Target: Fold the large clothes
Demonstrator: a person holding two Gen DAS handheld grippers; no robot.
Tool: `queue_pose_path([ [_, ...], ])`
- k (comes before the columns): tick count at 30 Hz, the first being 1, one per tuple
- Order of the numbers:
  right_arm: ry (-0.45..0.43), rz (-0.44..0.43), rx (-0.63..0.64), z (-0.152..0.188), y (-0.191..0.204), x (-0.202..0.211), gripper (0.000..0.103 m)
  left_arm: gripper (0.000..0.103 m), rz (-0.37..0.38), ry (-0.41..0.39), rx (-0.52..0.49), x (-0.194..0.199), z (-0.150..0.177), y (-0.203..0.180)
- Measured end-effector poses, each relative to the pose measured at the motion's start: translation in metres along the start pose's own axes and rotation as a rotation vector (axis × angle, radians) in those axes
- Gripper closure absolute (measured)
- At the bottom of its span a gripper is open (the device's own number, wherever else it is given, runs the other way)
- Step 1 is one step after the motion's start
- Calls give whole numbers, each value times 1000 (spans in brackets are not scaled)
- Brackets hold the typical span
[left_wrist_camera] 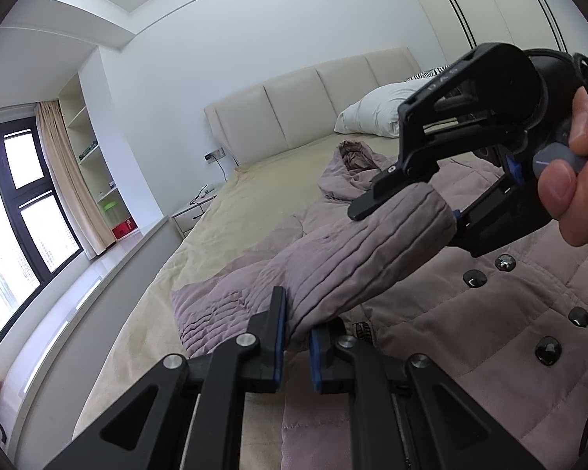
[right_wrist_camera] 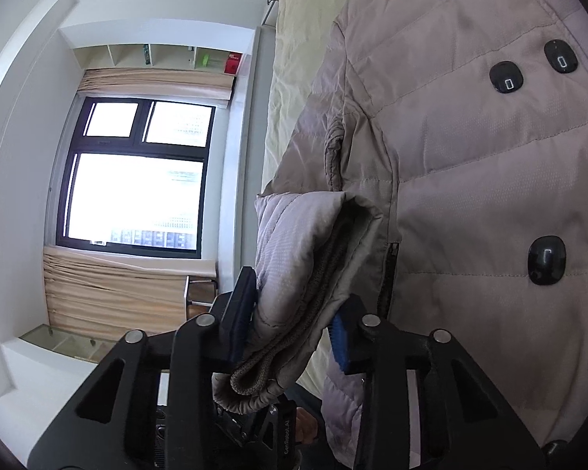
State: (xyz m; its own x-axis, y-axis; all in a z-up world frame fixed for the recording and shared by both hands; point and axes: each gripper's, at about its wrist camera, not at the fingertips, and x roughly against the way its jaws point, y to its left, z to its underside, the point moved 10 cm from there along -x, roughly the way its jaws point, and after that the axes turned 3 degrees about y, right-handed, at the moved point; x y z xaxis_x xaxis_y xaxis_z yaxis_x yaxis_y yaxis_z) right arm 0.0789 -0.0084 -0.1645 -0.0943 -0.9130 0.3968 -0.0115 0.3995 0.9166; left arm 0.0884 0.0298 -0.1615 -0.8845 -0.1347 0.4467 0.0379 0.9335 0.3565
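On the bed point(left_wrist_camera: 223, 211), the coat point(left_wrist_camera: 470, 313) lies flat near the pillow point(left_wrist_camera: 372, 113); left gripper point(left_wrist_camera: 296, 337) and right gripper point(right_wrist_camera: 294, 325) both clamp its raised sleeve point(left_wrist_camera: 364, 250), with bare sheet window-side.

The right gripper point(right_wrist_camera: 294, 325) has a quilted sleeve cuff point(right_wrist_camera: 302, 274) between its blue-padded fingers point(right_wrist_camera: 239, 313), with the ribbed knit lining showing at the cuff's open end. Directly beyond the cuff lies the mauve padded coat point(right_wrist_camera: 470, 180), spread on a pale yellow bedsheet point(right_wrist_camera: 290, 78). Dark oval buttons point(right_wrist_camera: 505, 77) dot the coat front, and a zipped pocket point(right_wrist_camera: 390, 270) sits just beside the cuff. Well away from the coat, a dark-framed window point(right_wrist_camera: 137, 180) stands between beige curtains point(right_wrist_camera: 113, 293).
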Motion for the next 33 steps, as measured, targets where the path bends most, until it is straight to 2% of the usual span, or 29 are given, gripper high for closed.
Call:
queue_pose_path([
  [3, -2, 13, 21, 4, 3, 8, 81, 90, 3, -6, 19, 0, -3, 1],
  [5, -12, 25, 51, 5, 11, 14, 83, 86, 0, -10, 36, -1, -4, 3],
  [6, -20, 28, 66, 5, 17, 17, 85, 73, -11, -10, 46, -1, -4, 4],
  [7, -31, 23, 82, 3, 25, 22, 85, 53, -19, -12, 64, -1, -4, 7],
  [9, -56, 23, 124, -2, 45, 35, 86, 29, -35, -37, 113, 2, -6, 15],
  [10, -70, 20, 147, -5, 58, 42, 86, 21, -51, -48, 138, 2, -8, 19],
  [12, -100, 8, 201, -14, 91, 59, 86, 15, -61, -47, 189, -1, -9, 26],
  [19, -218, -16, 490, -52, 262, 115, 86, 15, 53, 90, 507, -64, -13, 38],
  [21, -252, -31, 545, -60, 301, 129, 86, 15, 63, 108, 565, -85, -22, 39],
  [23, -280, -44, 579, -64, 327, 142, 86, 15, 61, 115, 577, -106, -32, 37],
  [26, -316, -44, 593, -73, 342, 155, 86, 15, 68, 151, 572, -137, -43, 28],
  [29, -335, -47, 566, -86, 335, 167, 86, 15, 49, 175, 517, -164, -47, 21],
  [30, -343, -49, 555, -90, 329, 173, 86, 22, 44, 183, 525, -172, -44, 24],
  [31, -352, -54, 539, -93, 322, 181, 86, 35, 49, 205, 547, -182, -40, 28],
  [33, -373, -63, 505, -103, 304, 195, 86, 49, 52, 273, 580, -201, -27, 38],
])
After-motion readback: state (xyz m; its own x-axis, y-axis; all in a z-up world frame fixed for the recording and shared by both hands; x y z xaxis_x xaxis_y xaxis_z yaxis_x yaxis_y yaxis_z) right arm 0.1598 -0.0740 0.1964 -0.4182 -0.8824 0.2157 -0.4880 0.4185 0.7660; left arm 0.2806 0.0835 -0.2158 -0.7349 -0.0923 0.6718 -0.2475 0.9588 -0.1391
